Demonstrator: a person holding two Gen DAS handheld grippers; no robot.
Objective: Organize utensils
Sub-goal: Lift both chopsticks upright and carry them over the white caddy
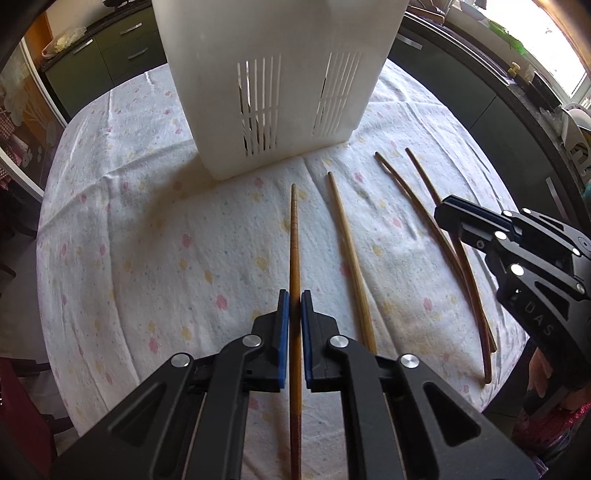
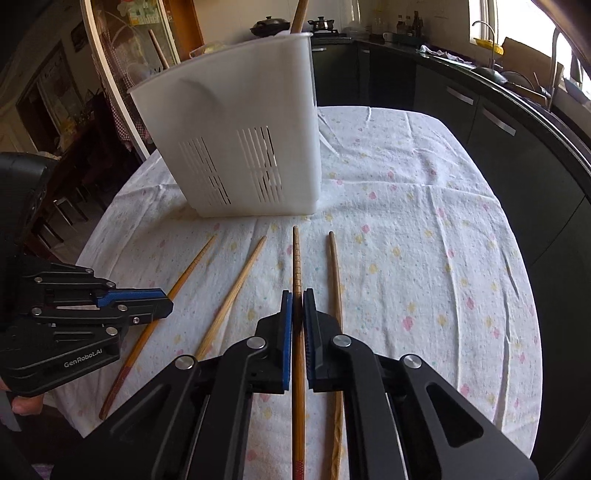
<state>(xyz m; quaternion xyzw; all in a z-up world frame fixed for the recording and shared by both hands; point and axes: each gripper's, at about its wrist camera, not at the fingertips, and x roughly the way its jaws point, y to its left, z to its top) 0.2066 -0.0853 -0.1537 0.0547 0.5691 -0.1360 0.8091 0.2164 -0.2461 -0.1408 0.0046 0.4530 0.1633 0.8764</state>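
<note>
Several wooden chopsticks lie side by side on the flowered tablecloth, in front of a tall white slotted utensil holder (image 1: 273,85), which also shows in the right wrist view (image 2: 240,140). My left gripper (image 1: 294,301) is shut on the leftmost chopstick (image 1: 294,236). A lighter chopstick (image 1: 347,240) lies just right of it. My right gripper (image 2: 297,301) is shut on a ridged chopstick (image 2: 296,258); another chopstick (image 2: 335,273) lies just right of it. Each gripper shows in the other's view: the right one (image 1: 454,218), the left one (image 2: 162,302).
The round table's cloth (image 2: 424,240) drops off at the edges all around. Dark kitchen cabinets (image 2: 480,122) curve behind and to the right. A wooden handle (image 2: 301,14) sticks up out of the holder. Chairs stand at the left (image 2: 62,206).
</note>
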